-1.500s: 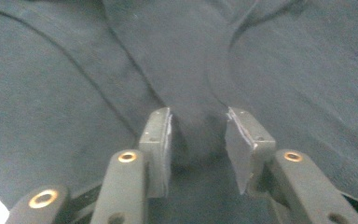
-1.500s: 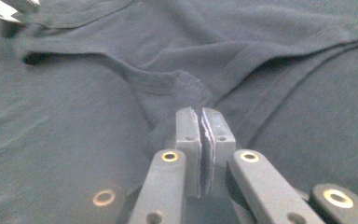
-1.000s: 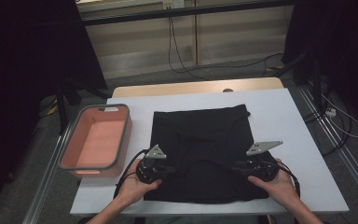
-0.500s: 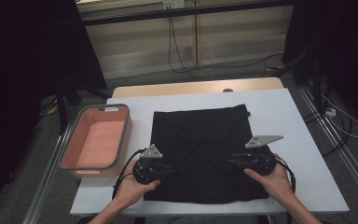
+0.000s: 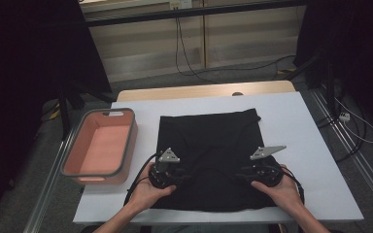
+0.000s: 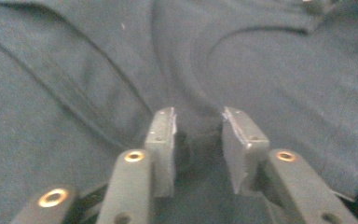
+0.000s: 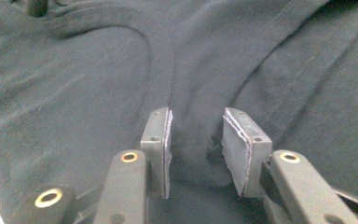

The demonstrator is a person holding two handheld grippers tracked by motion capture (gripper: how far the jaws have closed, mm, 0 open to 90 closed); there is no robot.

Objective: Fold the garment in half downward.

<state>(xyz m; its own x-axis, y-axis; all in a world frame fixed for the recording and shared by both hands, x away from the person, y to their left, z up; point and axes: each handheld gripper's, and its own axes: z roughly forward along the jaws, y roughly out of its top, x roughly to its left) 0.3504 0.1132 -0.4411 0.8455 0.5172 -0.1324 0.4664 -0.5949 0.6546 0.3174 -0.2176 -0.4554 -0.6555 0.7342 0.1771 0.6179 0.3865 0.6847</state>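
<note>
Change since the earlier frames: both grippers have edged slightly toward each other along the near part of the cloth; the cloth and bin lie as before.

Items, counted:
- One black garment (image 5: 209, 155), spread flat on the white table (image 5: 301, 126), its near hem close to the table's front edge; a curved seam crosses it in both gripper views.
- One pink bin (image 5: 99, 148) with a grey rim, at the table's left edge, just beside the garment, nothing visible inside.
- Two hand-held grippers, each with a grey three-cornered plate on top.

Pose:
- Left gripper (image 6: 198, 135): held in the person's left hand (image 5: 148, 191), low over the garment's near left part, jaws a narrow gap apart with a ridge of fabric between them.
- Right gripper (image 7: 196, 135): held in the right hand (image 5: 281, 191), over the near right part, jaws likewise narrowly parted on bunched fabric.
</note>
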